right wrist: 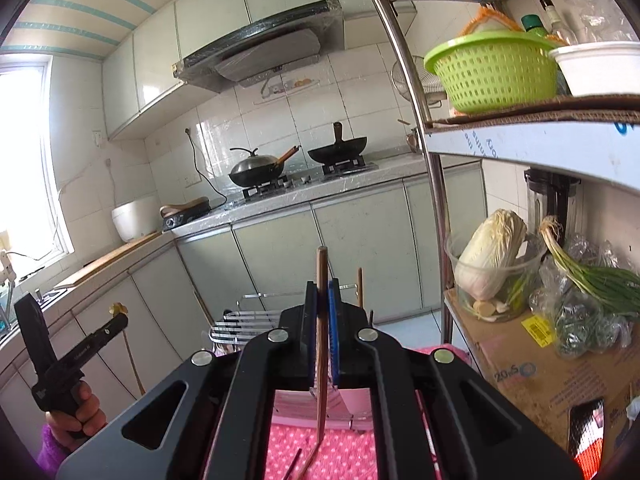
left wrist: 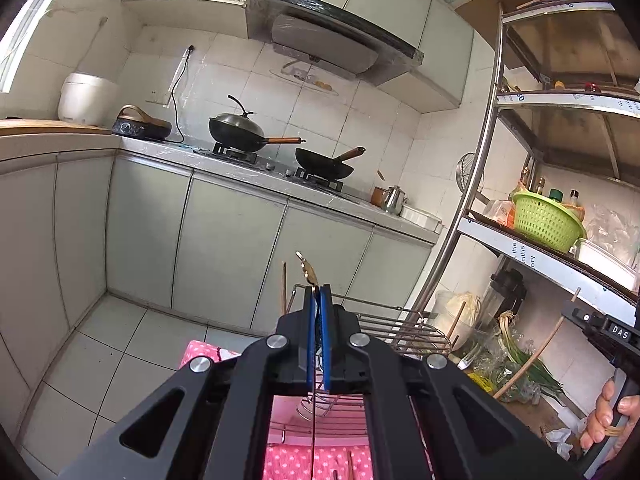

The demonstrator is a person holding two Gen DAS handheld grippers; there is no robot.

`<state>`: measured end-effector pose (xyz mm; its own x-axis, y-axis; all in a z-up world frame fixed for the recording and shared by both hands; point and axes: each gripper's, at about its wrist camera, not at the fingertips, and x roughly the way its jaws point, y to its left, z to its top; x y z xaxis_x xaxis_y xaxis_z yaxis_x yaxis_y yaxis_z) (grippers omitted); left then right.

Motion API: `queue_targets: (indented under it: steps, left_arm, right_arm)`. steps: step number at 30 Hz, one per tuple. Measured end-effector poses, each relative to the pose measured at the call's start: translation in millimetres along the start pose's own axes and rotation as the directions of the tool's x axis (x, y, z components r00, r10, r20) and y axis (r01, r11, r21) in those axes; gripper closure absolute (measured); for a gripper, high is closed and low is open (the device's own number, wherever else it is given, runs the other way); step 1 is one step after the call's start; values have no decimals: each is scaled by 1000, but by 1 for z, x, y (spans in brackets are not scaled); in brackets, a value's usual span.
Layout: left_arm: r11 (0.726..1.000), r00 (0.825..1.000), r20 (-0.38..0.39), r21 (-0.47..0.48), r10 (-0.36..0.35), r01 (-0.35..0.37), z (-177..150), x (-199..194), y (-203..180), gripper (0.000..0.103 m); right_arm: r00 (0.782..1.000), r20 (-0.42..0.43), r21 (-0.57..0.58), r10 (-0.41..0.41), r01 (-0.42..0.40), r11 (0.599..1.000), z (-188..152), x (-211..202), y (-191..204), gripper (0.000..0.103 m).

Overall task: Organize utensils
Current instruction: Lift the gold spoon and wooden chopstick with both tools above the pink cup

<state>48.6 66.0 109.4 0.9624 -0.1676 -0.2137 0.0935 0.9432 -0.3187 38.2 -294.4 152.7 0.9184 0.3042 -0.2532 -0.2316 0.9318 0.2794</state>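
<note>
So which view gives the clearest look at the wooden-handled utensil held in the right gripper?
The right wrist view: the long brown wooden-handled utensil runs up between the closed blue-padded fingers of the right gripper, its lower end bending over the pink dotted cloth. In the left wrist view only a thin wooden stick near that gripper's edge shows, likely the same utensil.

Standing upright between blue pads: a thin gold-coloured utensil (left wrist: 307,270), ornate top poking above, slim stem hanging down toward the pink dotted cloth. Rising likewise upright in the right wrist view: a long brown wooden utensil (right wrist: 321,320), clamped at mid-length, lower end curving off over the cloth. Sitting just beyond both: a wire rack (left wrist: 404,330) with flat metal bars, another wooden stick (right wrist: 360,286) sticking up from it
</note>
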Motion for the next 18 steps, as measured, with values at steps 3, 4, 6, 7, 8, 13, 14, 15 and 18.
queue_targets:
  steps: [3, 4, 6, 7, 8, 13, 14, 15, 18]
  left_arm:
    - [1000, 1000, 15, 0, 11, -11, 7, 13, 0, 101]
    - [1000, 1000, 17, -6, 13, -13, 9, 17, 1, 101]
    - [1000, 1000, 29, -18, 6, -5, 13, 26, 1, 101]
    - [1000, 999, 43, -16, 7, -7, 14, 31, 1, 101]
    - [1000, 999, 53, -14, 11, -10, 15, 34, 1, 101]
    - [1000, 993, 117, -10, -4, 5, 21, 53, -3, 101]
    - [1000, 992, 129, -8, -5, 6, 22, 56, -3, 101]
    - [1000, 990, 142, -6, -3, 4, 22, 61, -4, 101]
    - [1000, 985, 170, 11, 17, -20, 20, 73, -5, 101]
  right_arm:
    - [1000, 23, -16, -7, 8, 1000, 14, 3, 2, 97]
    - [1000, 29, -20, -10, 11, 1000, 18, 5, 2, 97]
    - [999, 44, -22, -16, 17, 1000, 25, 8, 0, 97]
    - [999, 50, -22, -19, 20, 1000, 29, 11, -1, 97]
    - [998, 55, -24, -22, 23, 999, 32, 13, -1, 97]
    - [997, 70, -40, -36, 39, 998, 43, 27, -3, 97]
    - [997, 72, -47, -39, 43, 998, 45, 30, -3, 97]
    - [996, 74, -56, -44, 49, 997, 47, 34, -2, 97]
    - [995, 78, -78, -60, 66, 995, 50, 43, -2, 97]
